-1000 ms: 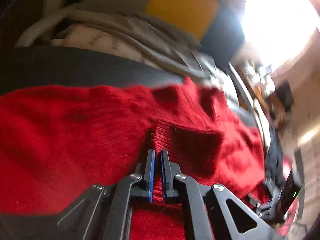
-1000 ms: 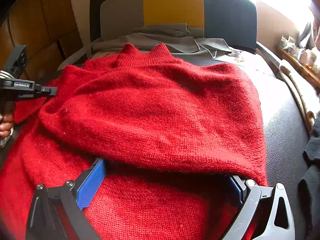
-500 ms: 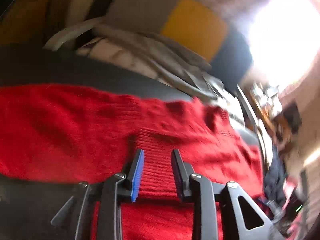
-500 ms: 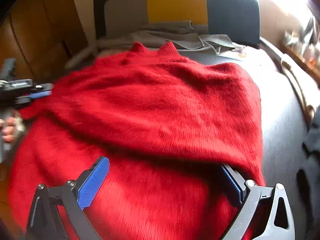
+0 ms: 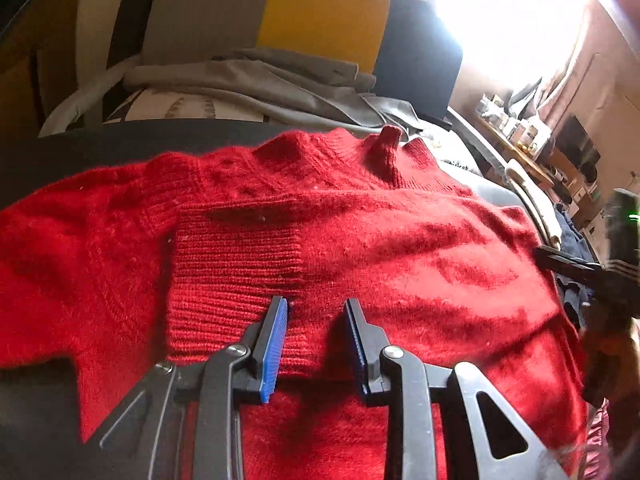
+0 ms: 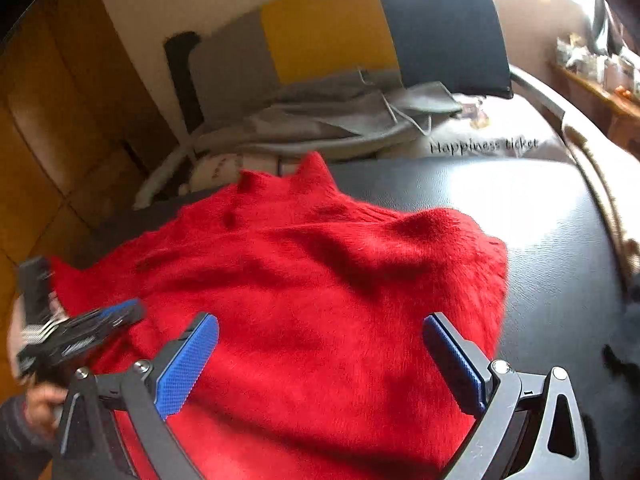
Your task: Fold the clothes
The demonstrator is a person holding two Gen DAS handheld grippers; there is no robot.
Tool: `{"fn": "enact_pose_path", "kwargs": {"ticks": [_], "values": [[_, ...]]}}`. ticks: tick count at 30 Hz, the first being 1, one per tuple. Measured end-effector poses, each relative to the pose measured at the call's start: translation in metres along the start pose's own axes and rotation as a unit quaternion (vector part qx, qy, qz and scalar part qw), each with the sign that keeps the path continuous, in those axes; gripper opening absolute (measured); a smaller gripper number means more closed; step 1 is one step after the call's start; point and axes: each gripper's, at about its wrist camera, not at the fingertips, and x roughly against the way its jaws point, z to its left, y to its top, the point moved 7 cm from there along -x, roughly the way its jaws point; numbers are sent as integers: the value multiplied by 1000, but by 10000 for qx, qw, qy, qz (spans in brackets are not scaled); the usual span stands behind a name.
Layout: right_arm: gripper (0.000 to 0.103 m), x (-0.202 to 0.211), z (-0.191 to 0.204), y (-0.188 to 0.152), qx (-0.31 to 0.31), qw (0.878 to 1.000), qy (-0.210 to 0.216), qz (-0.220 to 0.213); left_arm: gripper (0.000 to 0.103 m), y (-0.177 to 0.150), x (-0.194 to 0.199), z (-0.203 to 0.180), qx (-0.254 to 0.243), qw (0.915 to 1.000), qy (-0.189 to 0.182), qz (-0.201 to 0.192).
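Red sweater (image 5: 400, 248): lies spread on the black padded bench (image 6: 540, 216), collar toward the headboard, one ribbed cuff (image 5: 236, 264) folded across the chest.
Left gripper (image 5: 316, 332): jaws partly apart, nothing pinched, poised at the cuff's near edge.
Right gripper (image 6: 320, 356): jaws wide, holding nothing, above the sweater's body.
Grey clothes (image 6: 320, 116): heaped behind the collar, against a grey, yellow and dark headboard (image 6: 332, 24).

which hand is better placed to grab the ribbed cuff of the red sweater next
Left. The left gripper is open with the ribbed cuff right at its fingertips. The right gripper hangs wide open over the sweater body, away from it.
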Motion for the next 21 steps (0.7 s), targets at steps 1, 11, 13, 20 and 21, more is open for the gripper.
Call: {"fn": "enact_pose_path", "kwargs": {"ticks": [1,11,13,20,21], "values": [[103,-8,-10,-7,-55,9997,-189,117,29,-3,2,0,-29,10000,2,-54],[103,-1,-23,-38,123,9988,-470,-37,31,4,7,10,505,9970,-584,60],[103,0,-17,-35,248,9986,-460,120,38,22,12,2,91,9982,-583,-36],[103,12,11,25,649,9978,83,108,57,95,-4,-13,-665,9945,-805,-44],[103,7,14,36,678,9975,140,112,59,106,-16,-13,-774,9946,-695,31]]}}
